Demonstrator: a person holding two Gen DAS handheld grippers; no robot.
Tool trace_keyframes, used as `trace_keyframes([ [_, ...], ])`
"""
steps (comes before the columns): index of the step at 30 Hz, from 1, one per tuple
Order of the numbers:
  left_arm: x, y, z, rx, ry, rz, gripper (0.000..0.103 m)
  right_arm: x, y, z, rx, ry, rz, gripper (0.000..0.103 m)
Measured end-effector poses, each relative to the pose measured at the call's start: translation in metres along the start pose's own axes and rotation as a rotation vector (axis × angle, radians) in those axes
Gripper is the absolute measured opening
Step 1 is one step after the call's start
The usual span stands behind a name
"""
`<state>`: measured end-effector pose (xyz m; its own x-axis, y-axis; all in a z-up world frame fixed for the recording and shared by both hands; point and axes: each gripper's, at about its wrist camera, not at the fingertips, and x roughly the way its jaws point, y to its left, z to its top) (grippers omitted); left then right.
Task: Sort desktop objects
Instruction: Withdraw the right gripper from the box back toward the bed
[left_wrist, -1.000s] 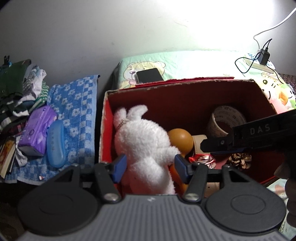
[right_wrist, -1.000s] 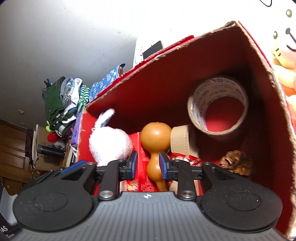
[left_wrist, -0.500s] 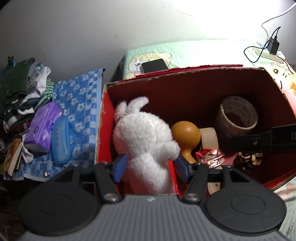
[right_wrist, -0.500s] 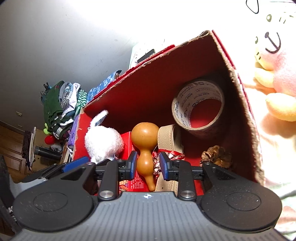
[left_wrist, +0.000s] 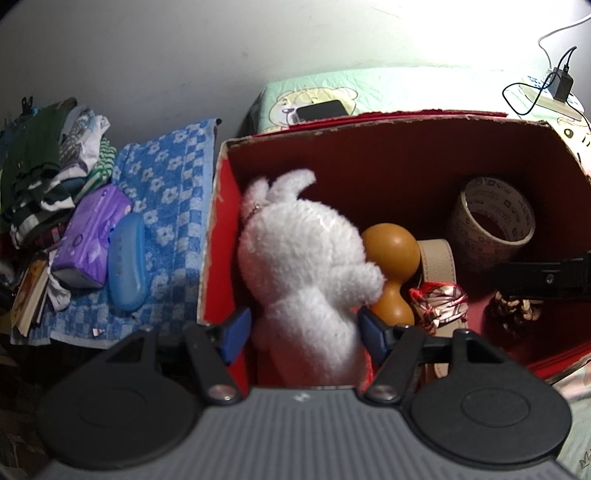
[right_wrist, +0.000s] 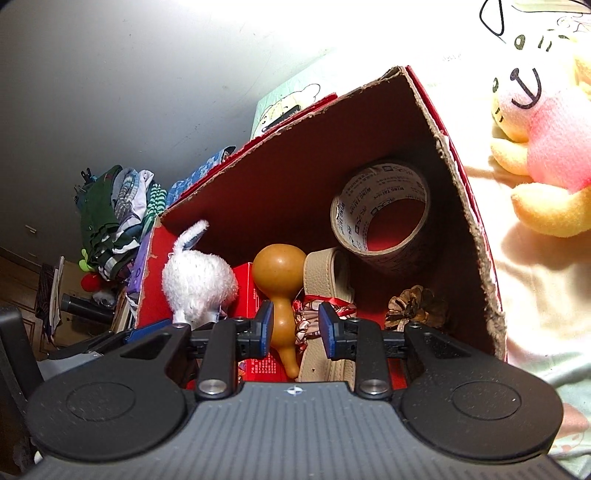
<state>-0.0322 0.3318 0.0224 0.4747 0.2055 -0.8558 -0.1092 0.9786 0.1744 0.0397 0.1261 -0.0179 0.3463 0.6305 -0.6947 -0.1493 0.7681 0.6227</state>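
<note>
A white plush rabbit stands at the left end of the red cardboard box. My left gripper straddles its lower body with the jaws opening; the left pad stands clear of the fur. An orange gourd, a beige strap, a tape roll and a pine cone also lie in the box. My right gripper hovers over the box's near edge, shut to a narrow gap and holding nothing; the gourd lies well below it.
Left of the box, a blue checked towel carries a purple pack and a blue case, with a clothes pile beyond. A phone lies behind the box. A pink-and-yellow plush sits to its right.
The left jaws have spread slightly off the rabbit, which stays in the box. The right gripper has drawn back from the box towards the right, still shut.
</note>
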Motion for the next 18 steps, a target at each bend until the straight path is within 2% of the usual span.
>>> trace_keyframes([
  [13,0.005,-0.008,0.001,0.032,-0.009,0.048,0.069,-0.008,0.004,-0.006,-0.041,-0.031,-0.024,0.030],
  [18,-0.005,-0.014,0.002,0.062,-0.057,0.085,0.069,-0.009,0.005,-0.010,-0.069,-0.033,-0.054,0.029],
])
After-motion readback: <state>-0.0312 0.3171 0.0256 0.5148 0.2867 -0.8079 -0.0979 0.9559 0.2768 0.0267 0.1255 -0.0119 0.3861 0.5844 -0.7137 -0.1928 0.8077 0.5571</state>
